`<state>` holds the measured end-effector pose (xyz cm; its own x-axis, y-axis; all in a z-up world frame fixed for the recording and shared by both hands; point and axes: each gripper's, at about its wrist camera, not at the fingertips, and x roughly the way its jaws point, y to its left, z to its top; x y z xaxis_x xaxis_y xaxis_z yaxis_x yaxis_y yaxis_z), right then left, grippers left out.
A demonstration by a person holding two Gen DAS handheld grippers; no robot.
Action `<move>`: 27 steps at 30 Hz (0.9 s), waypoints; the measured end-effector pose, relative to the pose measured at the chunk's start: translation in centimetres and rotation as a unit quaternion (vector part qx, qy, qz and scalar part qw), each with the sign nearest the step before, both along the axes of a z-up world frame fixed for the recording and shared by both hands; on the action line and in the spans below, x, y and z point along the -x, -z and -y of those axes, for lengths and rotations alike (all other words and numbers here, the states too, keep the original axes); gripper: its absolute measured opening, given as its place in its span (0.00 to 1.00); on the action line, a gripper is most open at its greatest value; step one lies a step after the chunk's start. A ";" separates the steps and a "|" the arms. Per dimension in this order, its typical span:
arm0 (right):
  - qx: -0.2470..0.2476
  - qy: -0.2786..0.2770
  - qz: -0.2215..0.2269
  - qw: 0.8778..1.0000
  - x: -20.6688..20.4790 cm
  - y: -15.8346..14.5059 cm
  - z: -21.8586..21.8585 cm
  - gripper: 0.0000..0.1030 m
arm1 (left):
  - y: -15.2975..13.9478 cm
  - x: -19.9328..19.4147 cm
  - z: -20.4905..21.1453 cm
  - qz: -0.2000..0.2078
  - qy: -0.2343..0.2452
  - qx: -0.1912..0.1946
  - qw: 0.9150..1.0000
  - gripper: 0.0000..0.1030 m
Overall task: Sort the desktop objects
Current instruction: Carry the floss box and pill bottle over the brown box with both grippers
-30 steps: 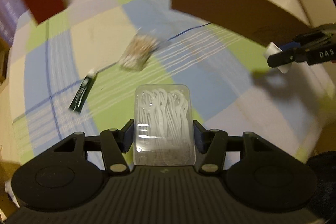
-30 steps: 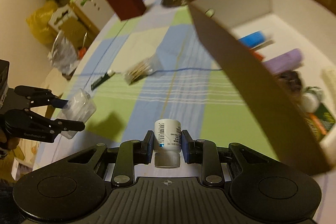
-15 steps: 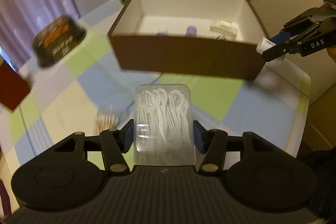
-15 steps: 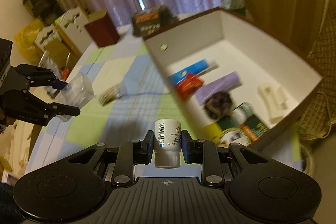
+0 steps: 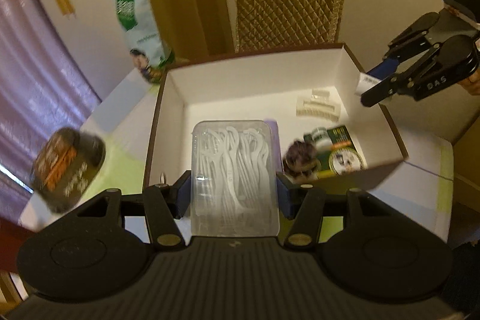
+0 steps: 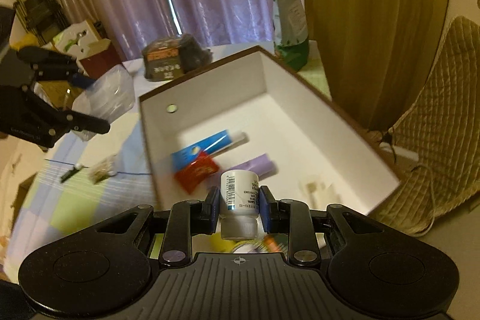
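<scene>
Checked cloth covers the table point(image 6: 90, 200), where an open brown box point(image 5: 390, 137) with white walls already holds a blue tube point(image 6: 207, 144) and a purple tube point(image 6: 258, 165). Each hand carries its load over the box: the left gripper point(image 5: 235, 194) pinches a clear case of floss picks point(image 5: 235, 170), and the right gripper point(image 6: 238, 207) pinches a small white bottle point(image 6: 239, 201). Judging by this, the step is delivery, and the next move calls for lowering onto bare floor and letting go.

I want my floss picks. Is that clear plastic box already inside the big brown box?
Not yet: the clear plastic box stays clamped in the left gripper.
</scene>
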<state>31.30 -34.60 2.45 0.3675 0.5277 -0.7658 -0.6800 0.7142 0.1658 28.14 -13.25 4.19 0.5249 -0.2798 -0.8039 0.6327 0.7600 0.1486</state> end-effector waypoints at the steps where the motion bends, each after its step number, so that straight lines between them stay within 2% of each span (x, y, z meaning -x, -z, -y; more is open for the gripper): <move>1: 0.006 -0.001 0.002 1.000 -0.8 0.1 -0.3 0.26 | 0.1 -0.9 0.5 0.001 0.003 -0.003 1.000 0.50; 6: 0.023 -0.003 -0.004 1.000 -4.5 1.4 -1.5 0.26 | 2.3 -5.8 2.5 -0.008 0.001 -0.032 0.999 0.50; 14: 0.050 -0.008 -0.039 0.998 -8.7 5.2 -2.8 0.26 | 9.0 -11.5 3.7 -0.062 -0.028 -0.107 0.992 0.50; 22: 0.064 -0.020 -0.057 0.996 -10.6 7.4 -3.2 0.26 | 13.0 -13.8 3.5 -0.102 -0.065 -0.161 0.979 0.51; 27: 0.070 -0.022 -0.063 0.995 -11.3 8.0 -3.3 0.26 | 13.2 -13.6 3.1 -0.097 -0.066 -0.171 0.978 0.53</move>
<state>42.63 -31.35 -5.54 0.2423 0.4268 -0.8713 -0.6911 0.7062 0.1538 41.75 -16.37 -8.98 0.3658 0.0820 -0.9271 0.5747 0.7636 0.2943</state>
